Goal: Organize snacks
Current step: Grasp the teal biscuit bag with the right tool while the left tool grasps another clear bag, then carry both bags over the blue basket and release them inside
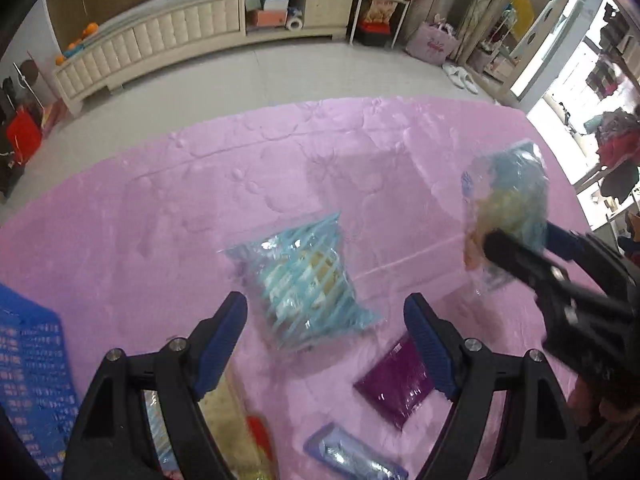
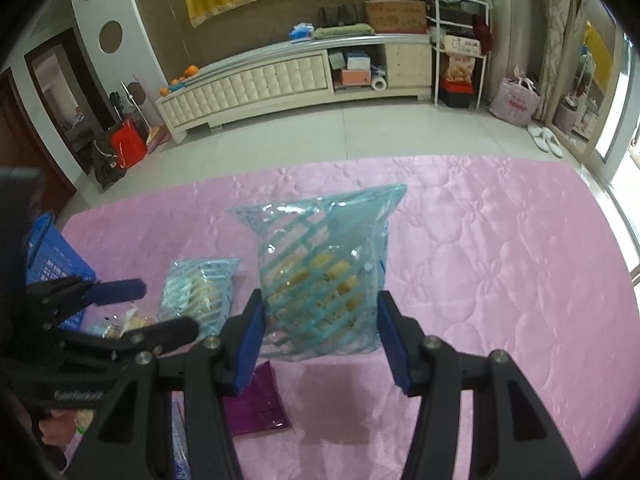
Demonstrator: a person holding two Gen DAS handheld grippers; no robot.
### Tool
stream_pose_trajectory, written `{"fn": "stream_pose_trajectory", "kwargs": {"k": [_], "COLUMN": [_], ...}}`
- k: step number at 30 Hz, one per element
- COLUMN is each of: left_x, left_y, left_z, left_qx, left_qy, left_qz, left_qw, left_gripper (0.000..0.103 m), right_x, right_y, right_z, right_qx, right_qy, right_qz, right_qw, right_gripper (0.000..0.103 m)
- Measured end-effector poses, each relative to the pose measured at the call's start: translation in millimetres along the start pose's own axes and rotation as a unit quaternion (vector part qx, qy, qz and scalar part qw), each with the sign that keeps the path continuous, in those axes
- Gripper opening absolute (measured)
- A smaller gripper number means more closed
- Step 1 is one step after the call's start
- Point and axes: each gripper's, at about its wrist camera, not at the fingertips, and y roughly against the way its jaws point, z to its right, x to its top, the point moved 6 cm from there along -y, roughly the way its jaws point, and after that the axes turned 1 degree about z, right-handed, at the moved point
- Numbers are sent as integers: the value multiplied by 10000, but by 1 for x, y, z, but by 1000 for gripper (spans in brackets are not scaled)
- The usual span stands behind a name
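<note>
Right tongs [image 2: 320,336]: clamped on striped snack bag [image 2: 320,276], centre frame, lifted.
Left tongs [image 1: 326,344]: spread wide, holding nothing, above second striped bag [image 1: 304,280].

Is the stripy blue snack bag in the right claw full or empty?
Full-ish: yellow snack pieces show through the clear striped bag, held up off the pink blanket by the right gripper.

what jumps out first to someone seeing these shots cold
The eye lands on the blue-striped clear snack bag held up off the pink quilt between the pads of the right gripper. A second striped bag lies flat on the quilt just ahead of the open left gripper, with a purple packet beside it. A blue plastic basket stands at the quilt's left edge.
</note>
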Motion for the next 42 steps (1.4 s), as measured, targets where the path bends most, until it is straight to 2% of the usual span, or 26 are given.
{"fn": "stream_pose_trajectory", "kwargs": {"k": [6,9,14,16,22,26,34,42], "left_x": [4,3,4,2,-15,-29,-51,-77], "left_y": [-32,-38,-38,-31,17,52,115,171], "left_z": [-6,-4,2,4,5,-3,-18,-53], "left_qx": [141,270,344,454,324,223,164,173], "left_qy": [188,47,-32,-167,-309,-300,-269,-162], "left_qz": [-266,-300,-146,-57,255,455,825,1196], "left_qw": [9994,9992,9993,9988,9987,9983,9961,9925], "left_gripper": [79,79,65,55,54,54,54,54], "right_x": [-4,-9,-12,-13,-15,-26,-35,-30], "right_y": [-5,-7,-11,-8,7,18,55,95], "right_z": [8,1,-8,-11,-21,-32,-77,-132], "right_qx": [-10,49,-30,-73,-252,48,94,119], "right_qy": [-196,-147,-40,16,116,-228,-83,250], "right_qz": [-98,-181,-251,-263,-108,-159,-81,185], "right_qw": [9998,9997,9997,9996,9996,9996,9999,9994], "right_gripper": [59,59,59,59,59,59,59,59]}}
